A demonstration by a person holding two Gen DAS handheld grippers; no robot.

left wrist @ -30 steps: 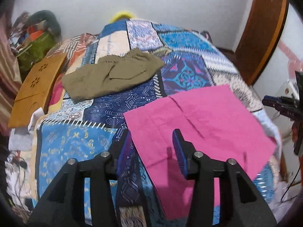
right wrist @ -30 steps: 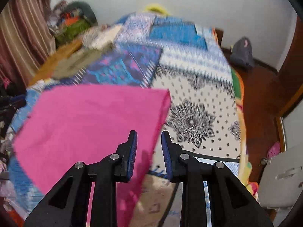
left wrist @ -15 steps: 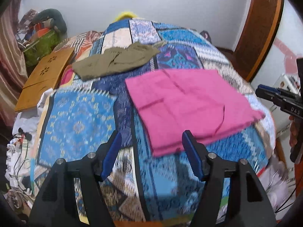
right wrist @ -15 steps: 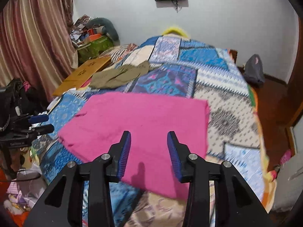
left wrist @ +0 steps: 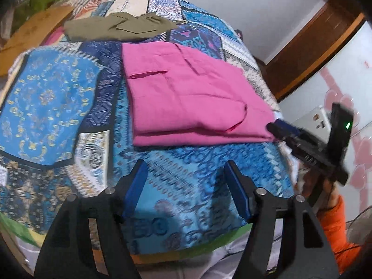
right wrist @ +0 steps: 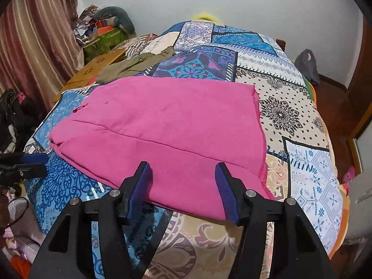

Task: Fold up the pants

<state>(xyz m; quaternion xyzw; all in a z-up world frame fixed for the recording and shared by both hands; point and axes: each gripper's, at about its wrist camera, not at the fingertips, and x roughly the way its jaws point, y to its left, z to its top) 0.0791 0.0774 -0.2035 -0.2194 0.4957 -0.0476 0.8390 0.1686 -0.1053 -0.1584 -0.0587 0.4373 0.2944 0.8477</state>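
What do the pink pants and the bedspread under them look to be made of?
Pink pants: seemingly matte woven cotton, with soft creases, stitched seams and no sheen. Bedspread: likely thin printed cotton in a patchwork pattern, flat and dull; whether it is truly pieced cannot be told.

Pink pants (left wrist: 186, 97): 1 second ago they hang lifted off the quilt (left wrist: 181, 181); now they lie flat on it, folded, with the fold edge toward the cameras.
Left gripper (left wrist: 187, 187): earlier its jaws stand at the pants' corner; now they are spread wide, empty, drawn back over bare quilt short of the pants.
Right gripper (right wrist: 183, 187): earlier nearly closed at the cloth's edge; now wide apart, holding nothing, above the near edge of the pants (right wrist: 162, 139).
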